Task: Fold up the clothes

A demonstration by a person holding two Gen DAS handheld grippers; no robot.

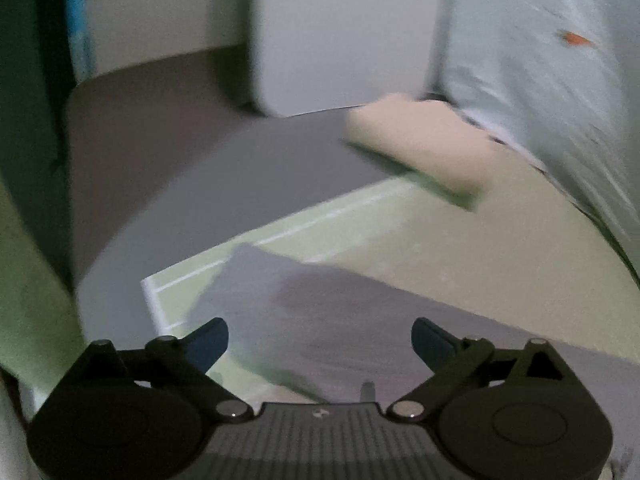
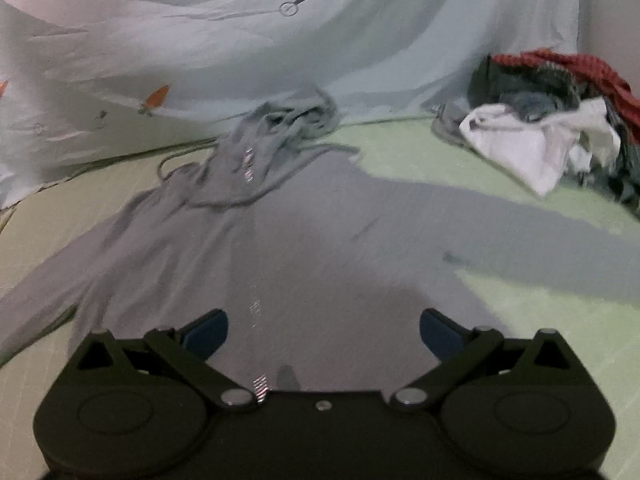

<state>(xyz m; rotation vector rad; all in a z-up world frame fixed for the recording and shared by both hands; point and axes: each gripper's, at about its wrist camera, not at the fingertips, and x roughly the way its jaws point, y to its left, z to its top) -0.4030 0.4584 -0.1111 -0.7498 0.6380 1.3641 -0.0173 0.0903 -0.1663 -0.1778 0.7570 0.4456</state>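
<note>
I work over a pale green mat (image 2: 400, 148) marked with a faint white grid; in the left wrist view its white-lined corner (image 1: 150, 284) lies on a grey surface (image 1: 208, 168), with a white wall (image 1: 168, 8) and a white cabinet side (image 1: 340, 32) at twelve o'clock. A light blue sheet (image 2: 260, 40) printed with small orange carrots hangs behind the mat from ten to one o'clock.

The grey hoodie (image 2: 280, 232) lies spread flat on the mat in front of me, hood and drawstrings bunched at twelve o'clock, one sleeve running toward three o'clock, another toward eight.

My right gripper (image 2: 324, 330) hangs over the hoodie's body, jaws spread wide and holding nothing. My left gripper (image 1: 320, 340) is over the garment's edge, jaws likewise spread and empty.

A heap of unfolded clothes (image 2: 552, 120), white, dark and red, sits at two o'clock on the mat. In the blurred left view, a folded beige item (image 1: 416, 140) rests at one o'clock.
</note>
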